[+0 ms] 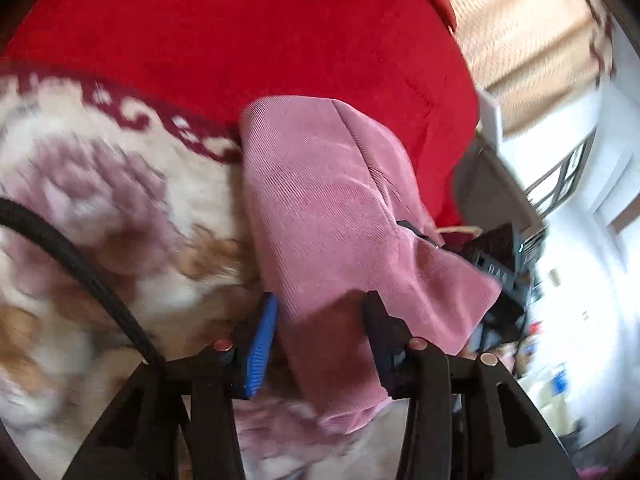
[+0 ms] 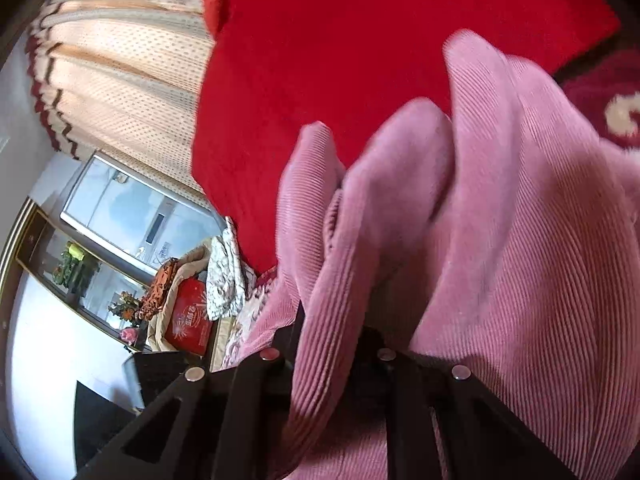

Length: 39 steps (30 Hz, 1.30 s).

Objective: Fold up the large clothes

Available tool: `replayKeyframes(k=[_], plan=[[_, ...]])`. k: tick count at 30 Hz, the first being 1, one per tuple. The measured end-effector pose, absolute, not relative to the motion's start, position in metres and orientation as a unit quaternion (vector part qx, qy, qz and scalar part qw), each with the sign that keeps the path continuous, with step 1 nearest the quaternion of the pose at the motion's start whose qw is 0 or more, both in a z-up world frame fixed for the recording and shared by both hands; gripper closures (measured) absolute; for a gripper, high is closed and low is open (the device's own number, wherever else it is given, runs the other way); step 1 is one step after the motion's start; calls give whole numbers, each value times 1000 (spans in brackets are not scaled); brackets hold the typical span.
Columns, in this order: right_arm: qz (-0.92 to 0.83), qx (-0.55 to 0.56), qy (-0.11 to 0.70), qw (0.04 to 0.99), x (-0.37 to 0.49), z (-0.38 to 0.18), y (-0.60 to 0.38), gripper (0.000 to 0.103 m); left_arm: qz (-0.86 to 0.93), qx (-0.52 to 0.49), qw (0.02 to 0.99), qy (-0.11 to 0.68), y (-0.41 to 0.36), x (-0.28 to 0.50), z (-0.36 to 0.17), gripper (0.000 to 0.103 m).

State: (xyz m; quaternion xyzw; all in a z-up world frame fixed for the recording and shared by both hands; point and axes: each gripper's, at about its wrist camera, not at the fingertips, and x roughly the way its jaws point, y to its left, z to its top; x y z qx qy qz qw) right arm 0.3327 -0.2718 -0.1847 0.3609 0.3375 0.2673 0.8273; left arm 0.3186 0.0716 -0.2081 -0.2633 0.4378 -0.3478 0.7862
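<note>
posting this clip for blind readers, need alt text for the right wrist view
The right gripper is shut on a bunched fold of pink corduroy garment, which fills the lower right and hides the fingertips. Behind it lies a red blanket; at left hang beige dotted curtains, above a cluttered shelf with a red box.

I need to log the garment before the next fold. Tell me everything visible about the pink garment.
The garment is dusty pink with fine corduroy-like ribs, soft and thick. It lies partly doubled over on a patterned blanket beside a red cloth. The right claw is shut on a bunched fold, which stands up in ridges. The left claw is open, with an edge of the garment between its fingers.
</note>
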Motion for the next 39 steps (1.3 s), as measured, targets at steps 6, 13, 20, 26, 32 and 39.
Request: replayKeyframes(k=[6,13,20,26,32,39], plan=[[292,349,261,851,309,-147,-279,89,-391,-229,799,396,47,304,-185,58],[276,352,191,874,254,-112,-325,89,-425,-160,819,352,-7,284,-153,57],[156,348,350,855,270,-189,-367,90,-345,-29,867,358,-33,271,-142,31],[146,333,371,854,272,-193,-363,90,-330,-43,868,370,-24,276,-148,25],[134,334,389,848,269,-192,-368,91,-343,-64,808,475,-32,292,-195,15],[74,320,370,869,239,-142,-384,85,-340,-25,819,462,-43,283,-188,15]])
